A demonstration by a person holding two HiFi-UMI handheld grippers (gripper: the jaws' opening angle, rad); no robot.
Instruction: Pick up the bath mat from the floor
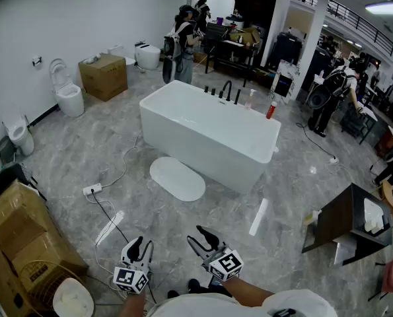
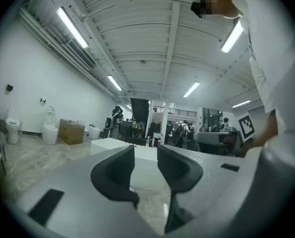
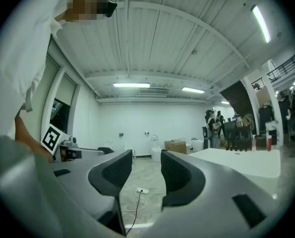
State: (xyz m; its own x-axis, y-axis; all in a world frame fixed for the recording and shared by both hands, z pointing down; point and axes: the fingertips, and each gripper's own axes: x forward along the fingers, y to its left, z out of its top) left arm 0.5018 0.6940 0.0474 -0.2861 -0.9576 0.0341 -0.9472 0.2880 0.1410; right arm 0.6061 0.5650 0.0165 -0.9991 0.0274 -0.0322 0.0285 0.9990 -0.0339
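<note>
The left gripper (image 2: 146, 157) has its two dark fingers (image 2: 118, 170) spread, with a narrow gap and nothing between them; through the gap shows the side of the white bathtub (image 1: 203, 144). The right gripper (image 3: 146, 165) also has its fingers (image 3: 112, 171) apart and holds nothing; in the gap lie grey marble floor (image 1: 295, 197) and a white power strip (image 1: 92, 190) with its black cable.

In the head view both grippers sit at the bottom centre of the frame, the left one to the left, each with its marker cube at the rear, both well above the floor and side by side without touching.

The bath mat (image 1: 177, 178), a white oval, lies flat on the floor at the centre of the frame, above the grippers and well apart from them, just beside the bathtub's near wall. A red bottle (image 1: 271, 109) stands on the tub's far right rim. A white strip (image 1: 258, 216) lies on the floor to the right of the mat. A dark side table (image 1: 345, 223) stands at the lower right, cardboard boxes (image 1: 18, 223) at the lower left, a toilet (image 1: 67, 91) by the wall at the upper left.
</note>
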